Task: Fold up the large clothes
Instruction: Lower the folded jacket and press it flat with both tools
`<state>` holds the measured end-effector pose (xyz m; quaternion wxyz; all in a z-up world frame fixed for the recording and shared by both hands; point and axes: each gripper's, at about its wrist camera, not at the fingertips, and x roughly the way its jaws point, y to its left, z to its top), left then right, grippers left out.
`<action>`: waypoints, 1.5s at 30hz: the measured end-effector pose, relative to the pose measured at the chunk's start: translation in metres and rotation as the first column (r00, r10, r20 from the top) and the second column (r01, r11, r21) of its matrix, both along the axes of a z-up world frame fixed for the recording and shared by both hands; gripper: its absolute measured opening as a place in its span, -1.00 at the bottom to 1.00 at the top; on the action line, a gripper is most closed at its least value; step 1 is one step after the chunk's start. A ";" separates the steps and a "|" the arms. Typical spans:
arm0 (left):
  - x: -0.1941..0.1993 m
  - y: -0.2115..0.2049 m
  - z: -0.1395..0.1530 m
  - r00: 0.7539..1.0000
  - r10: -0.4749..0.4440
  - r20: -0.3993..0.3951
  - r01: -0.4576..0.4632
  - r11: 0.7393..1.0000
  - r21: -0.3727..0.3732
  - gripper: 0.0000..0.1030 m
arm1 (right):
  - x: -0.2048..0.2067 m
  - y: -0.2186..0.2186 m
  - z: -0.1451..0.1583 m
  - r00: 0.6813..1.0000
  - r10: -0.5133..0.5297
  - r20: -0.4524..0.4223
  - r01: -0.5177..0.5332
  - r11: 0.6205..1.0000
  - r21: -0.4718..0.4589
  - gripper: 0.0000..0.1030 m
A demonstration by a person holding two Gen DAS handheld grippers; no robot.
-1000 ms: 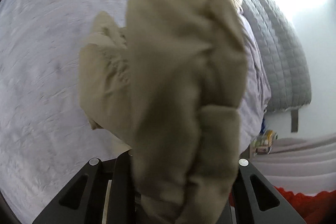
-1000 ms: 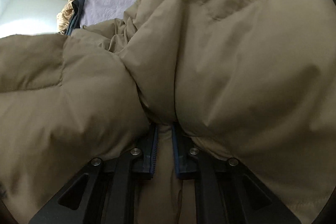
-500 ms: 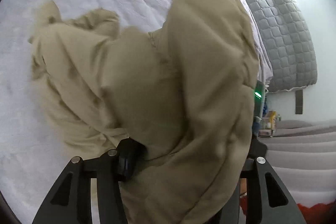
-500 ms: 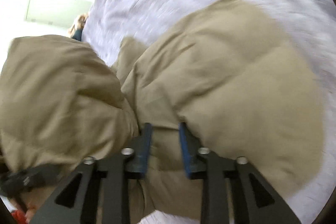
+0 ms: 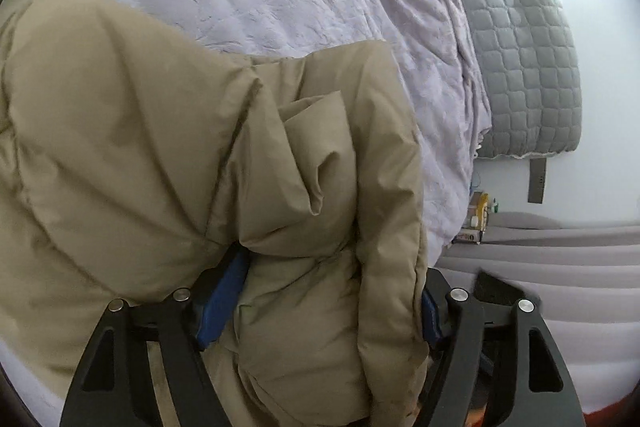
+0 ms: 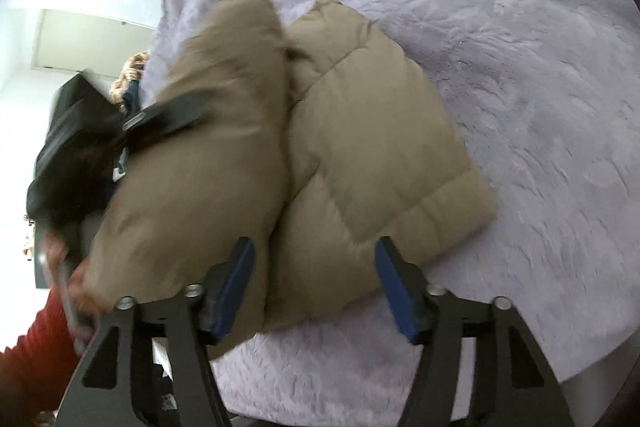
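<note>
Now the tan puffer jacket (image 6: 360, 131) lies bunched on the lilac bed cover (image 6: 520, 39); both the left hand-held gripper (image 5: 324, 311) and right hand-held gripper (image 6: 316, 283) have just been opening, jaws apart, padding loose between them, pads not pressing

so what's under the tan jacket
The jacket lies on the lilac blanket, which shows all around it. What is directly beneath is covered, so anything trapped there can't be seen.
</note>
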<state>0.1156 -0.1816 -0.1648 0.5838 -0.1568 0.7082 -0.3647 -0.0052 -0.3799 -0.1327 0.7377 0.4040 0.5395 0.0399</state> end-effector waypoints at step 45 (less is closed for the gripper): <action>0.027 -0.036 -0.006 0.756 -0.138 0.640 -0.165 0.905 0.392 0.44 | -0.010 -0.031 -0.074 0.947 -0.257 -0.192 0.248 0.966 -0.073 -0.36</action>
